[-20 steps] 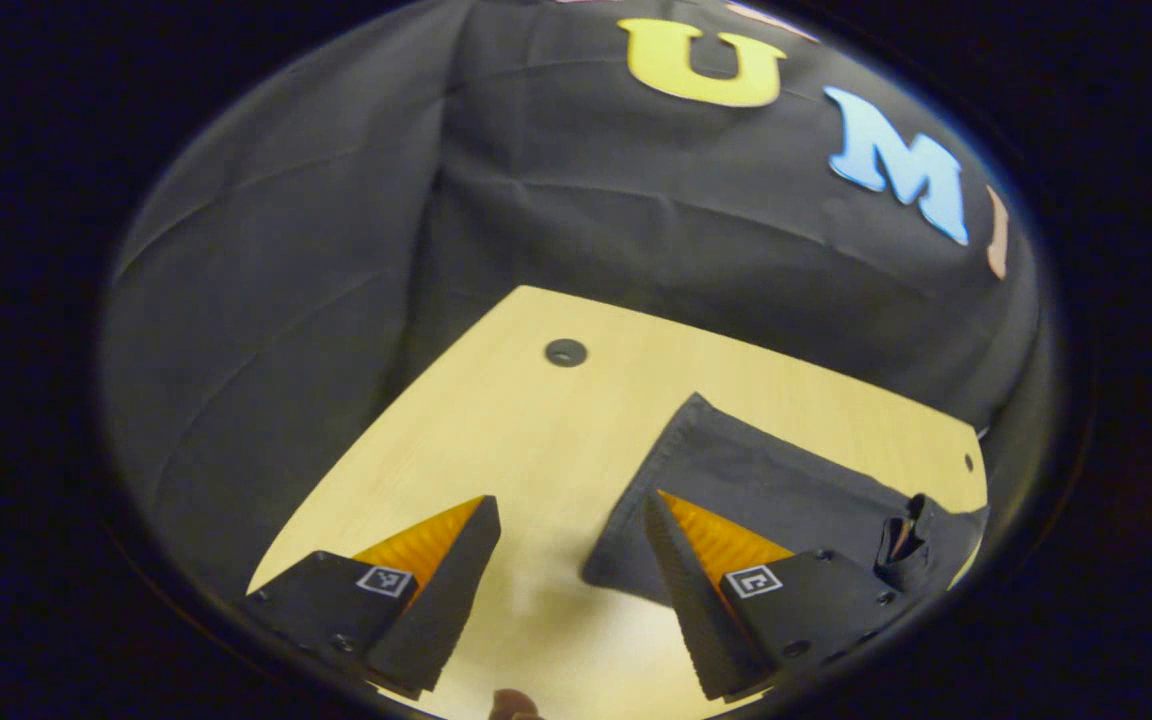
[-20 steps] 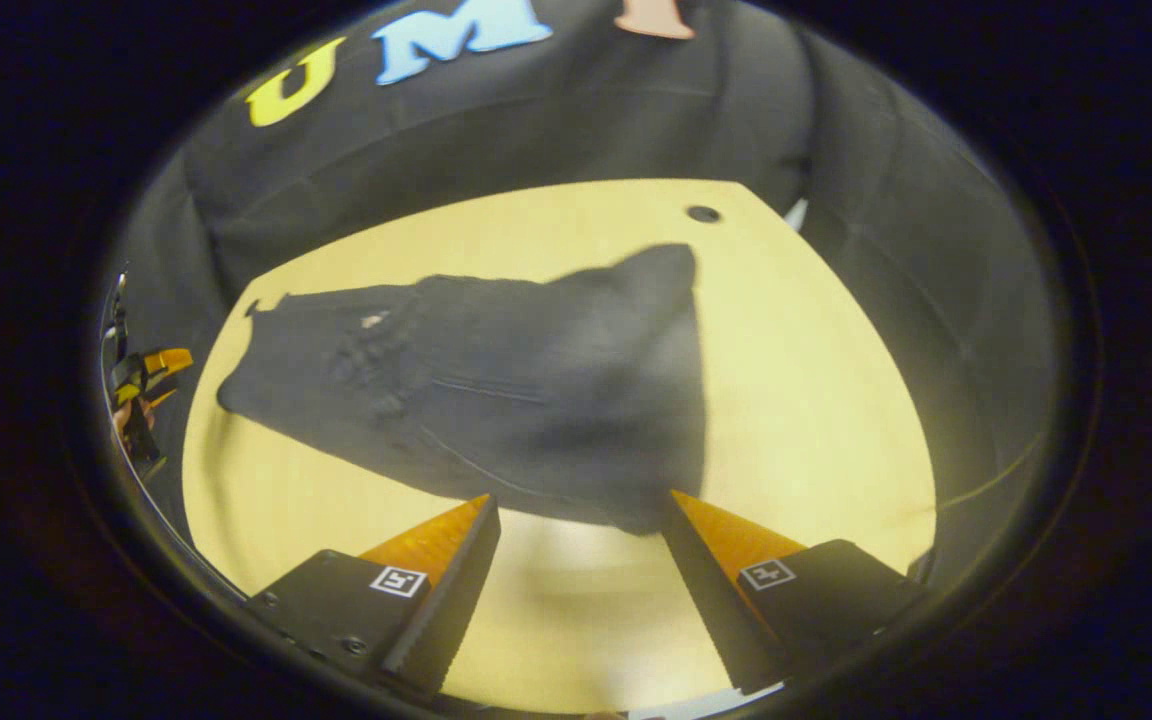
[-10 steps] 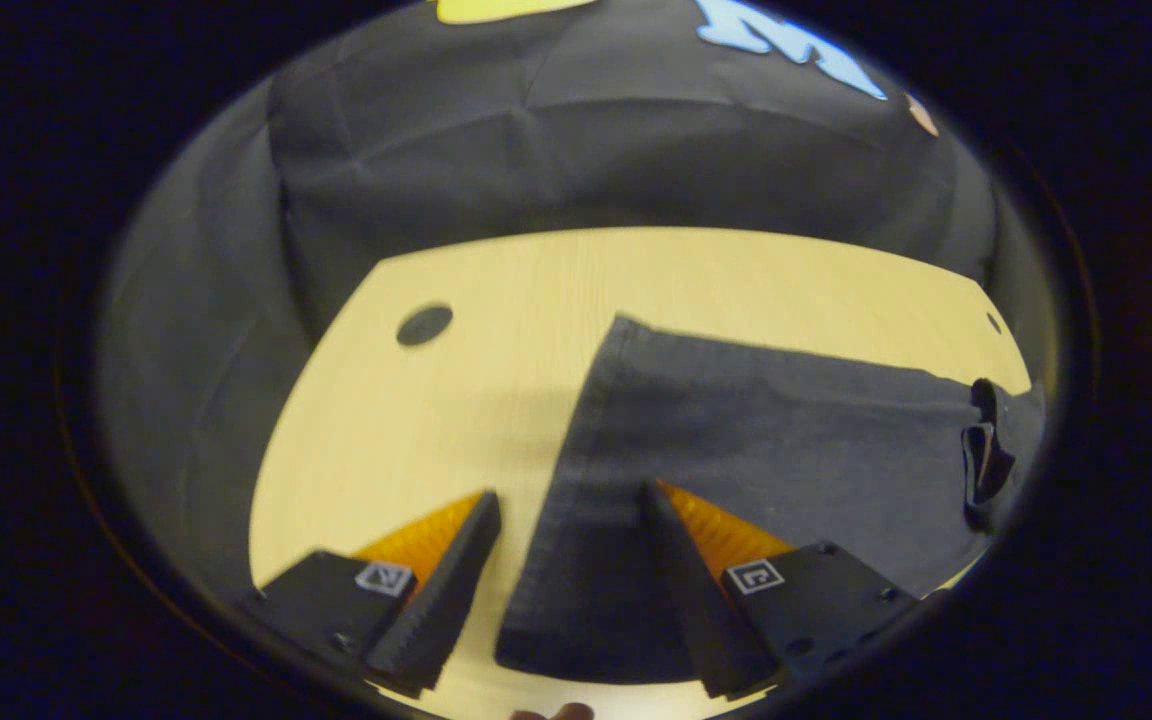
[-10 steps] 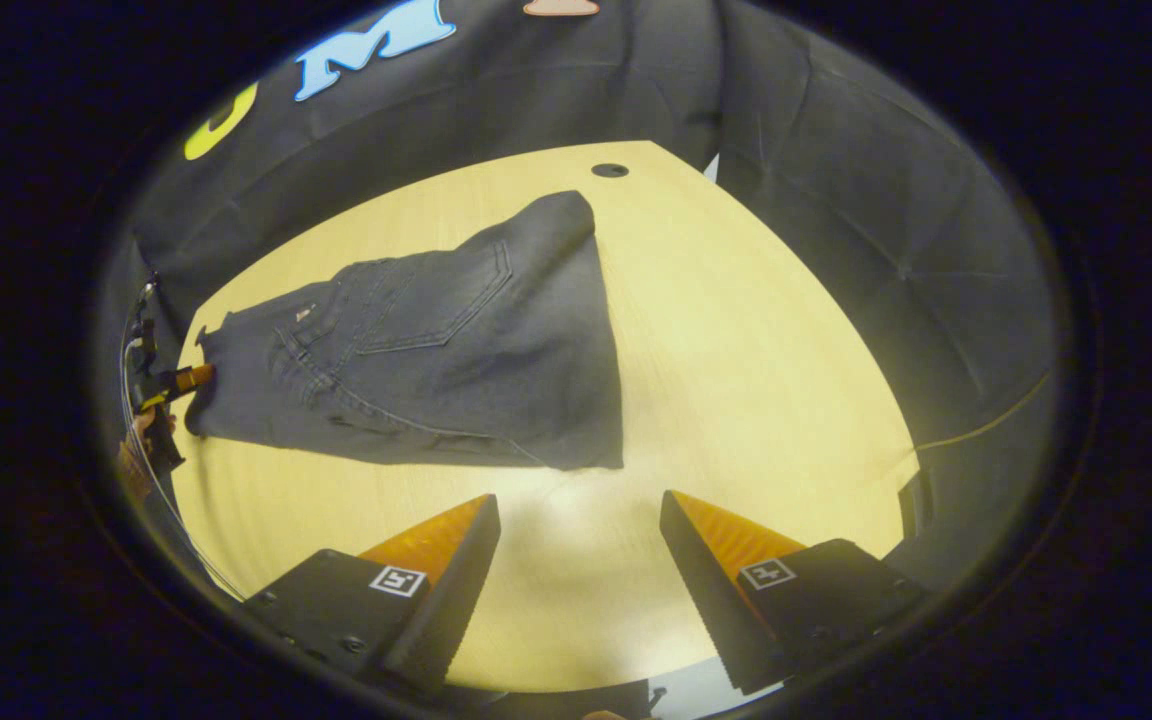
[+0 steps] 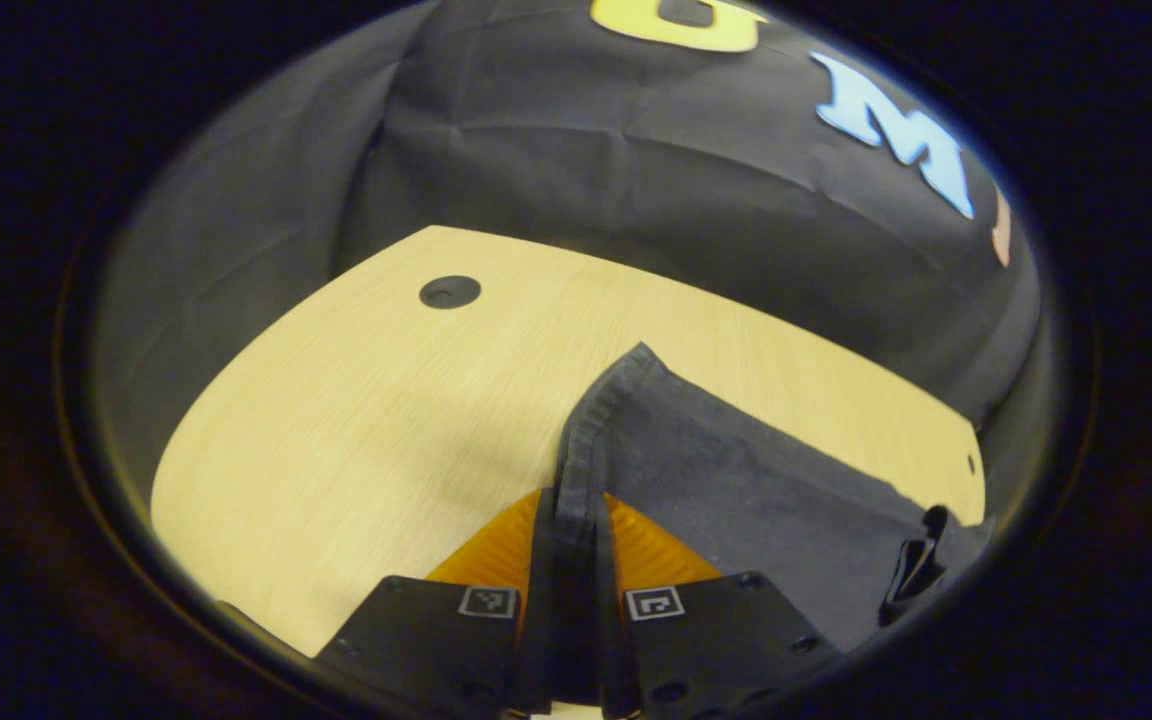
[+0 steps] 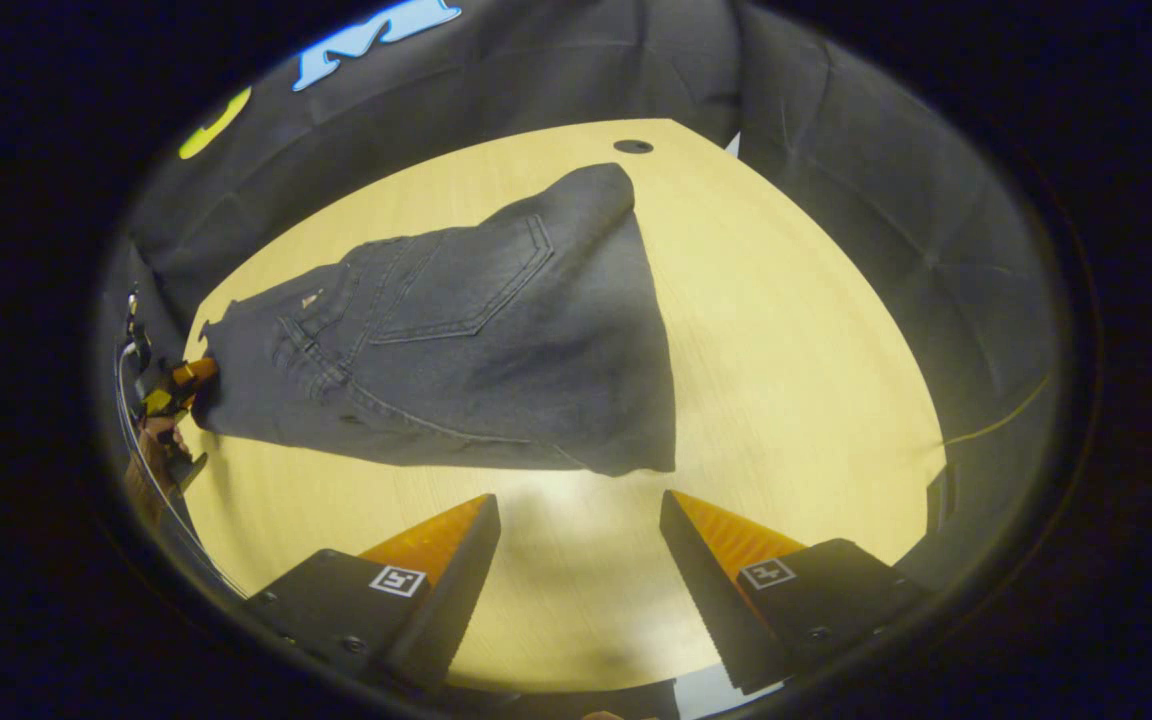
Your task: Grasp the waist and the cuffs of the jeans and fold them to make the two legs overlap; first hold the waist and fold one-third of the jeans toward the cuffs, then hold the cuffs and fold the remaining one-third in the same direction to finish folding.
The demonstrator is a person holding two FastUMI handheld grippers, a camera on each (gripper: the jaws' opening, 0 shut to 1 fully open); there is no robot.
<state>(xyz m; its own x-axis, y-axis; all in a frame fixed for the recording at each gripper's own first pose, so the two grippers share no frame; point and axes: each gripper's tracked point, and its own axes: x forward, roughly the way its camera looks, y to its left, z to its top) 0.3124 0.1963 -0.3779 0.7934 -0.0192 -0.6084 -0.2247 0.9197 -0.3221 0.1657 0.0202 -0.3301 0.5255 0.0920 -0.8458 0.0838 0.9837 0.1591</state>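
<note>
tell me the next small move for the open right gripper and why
Probably ease the right gripper forward and shut it on the dark grey denim jeans at their near edge: the left gripper is clamped on the hem, while the right one hangs open just short of the cloth.

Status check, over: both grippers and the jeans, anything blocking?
Left gripper shut on the hem of the dark grey denim jeans. Right gripper open, above bare light wooden table, short of the jeans. Nothing in the way.

Left tongs (image 5: pixel 573 560) housing: black blocks, each with a square coded marker and screws.
Right tongs (image 6: pixel 576 545) fingers (image 6: pixel 456 560): wedge-shaped, ridged inner faces.
</note>
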